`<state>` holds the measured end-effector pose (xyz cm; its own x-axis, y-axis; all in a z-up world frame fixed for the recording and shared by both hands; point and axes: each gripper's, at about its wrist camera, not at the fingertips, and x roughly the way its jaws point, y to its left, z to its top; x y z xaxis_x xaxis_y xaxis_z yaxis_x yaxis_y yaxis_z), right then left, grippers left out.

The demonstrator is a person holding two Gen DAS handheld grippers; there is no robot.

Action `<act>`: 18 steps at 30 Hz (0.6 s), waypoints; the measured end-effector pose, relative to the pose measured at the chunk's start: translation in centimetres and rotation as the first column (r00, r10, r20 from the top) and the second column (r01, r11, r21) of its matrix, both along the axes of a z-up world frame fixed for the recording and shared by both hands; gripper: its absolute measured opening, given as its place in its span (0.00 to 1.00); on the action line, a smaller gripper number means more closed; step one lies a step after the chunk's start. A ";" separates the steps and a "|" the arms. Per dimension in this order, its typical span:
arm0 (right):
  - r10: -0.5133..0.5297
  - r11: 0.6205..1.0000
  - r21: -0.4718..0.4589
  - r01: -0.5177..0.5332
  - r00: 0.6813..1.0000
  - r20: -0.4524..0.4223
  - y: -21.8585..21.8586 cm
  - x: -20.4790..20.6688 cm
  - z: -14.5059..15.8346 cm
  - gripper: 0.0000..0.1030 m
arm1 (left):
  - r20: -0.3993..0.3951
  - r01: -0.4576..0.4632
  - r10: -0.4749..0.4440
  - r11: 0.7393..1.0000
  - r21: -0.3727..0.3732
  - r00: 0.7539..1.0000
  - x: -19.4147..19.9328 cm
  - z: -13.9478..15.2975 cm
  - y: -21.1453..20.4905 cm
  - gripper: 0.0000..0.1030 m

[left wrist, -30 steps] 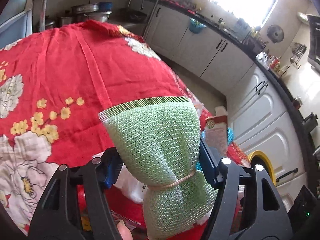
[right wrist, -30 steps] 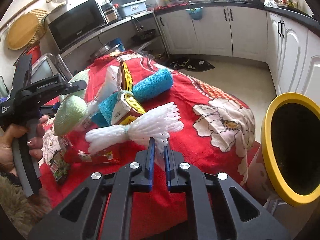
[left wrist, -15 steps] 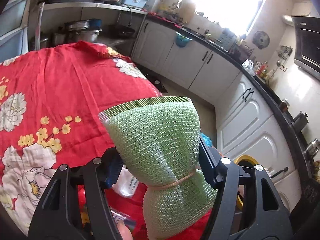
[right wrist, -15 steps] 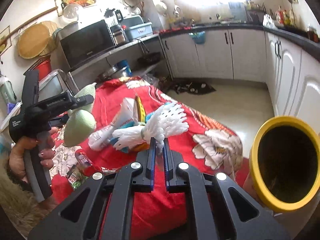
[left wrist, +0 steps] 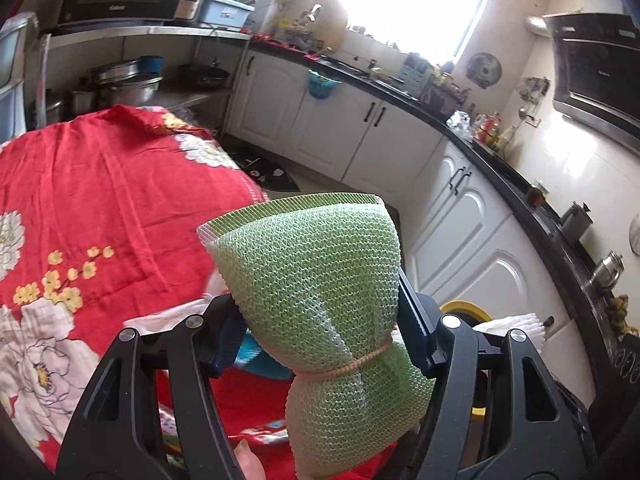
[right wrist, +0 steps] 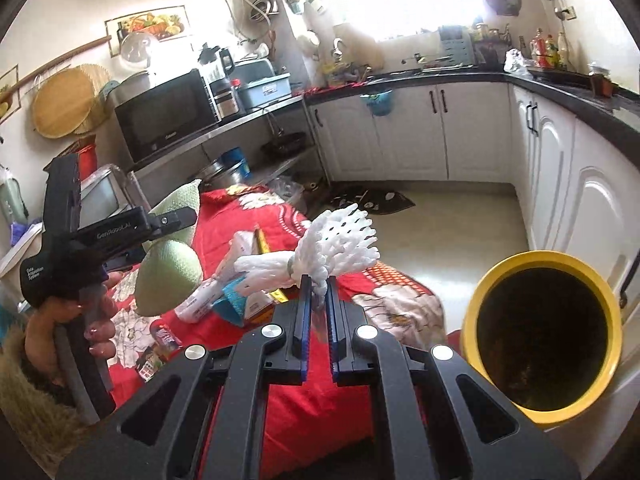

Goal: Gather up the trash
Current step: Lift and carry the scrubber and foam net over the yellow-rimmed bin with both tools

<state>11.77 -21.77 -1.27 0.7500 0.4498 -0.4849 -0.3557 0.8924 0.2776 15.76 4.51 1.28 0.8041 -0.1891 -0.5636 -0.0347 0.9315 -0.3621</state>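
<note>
My left gripper [left wrist: 320, 332] is shut on a green foam net [left wrist: 320, 272] tied in the middle with a rubber band, held above the red flowered tablecloth [left wrist: 100, 192]. It also shows in the right wrist view [right wrist: 168, 276]. My right gripper [right wrist: 316, 300] is shut on a white foam net [right wrist: 336, 240], lifted above the table. The yellow-rimmed trash bin [right wrist: 544, 332] stands on the floor to the right of the table; its rim shows in the left wrist view [left wrist: 464, 308].
Other trash lies on the table: a blue foam piece [right wrist: 234, 300], a carton [right wrist: 260, 248], a white wrapper [right wrist: 200, 300], small packets [right wrist: 160, 340]. White cabinets [right wrist: 460, 132] and counters line the room. The floor [right wrist: 452, 216] lies beyond the table.
Both grippers have risen with their nets. The white net has come off the table. The bin has come closer in the right wrist view.
</note>
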 end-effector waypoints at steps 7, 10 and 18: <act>-0.070 0.998 -0.001 0.070 0.997 0.015 -2.4 -0.7 0.4 0.07 | 0.017 0.066 -0.067 0.998 0.018 0.998 0.5 0.5 -3.1 0.56; -0.104 0.994 -0.011 0.104 0.994 0.026 -3.4 -1.0 0.6 0.07 | 0.024 0.091 -0.091 0.996 0.025 0.996 0.8 0.6 -4.3 0.56; -0.189 0.982 -0.017 0.190 0.981 0.042 -6.5 -1.6 0.8 0.07 | 0.032 0.149 -0.150 0.988 0.039 0.988 1.5 0.6 -7.1 0.56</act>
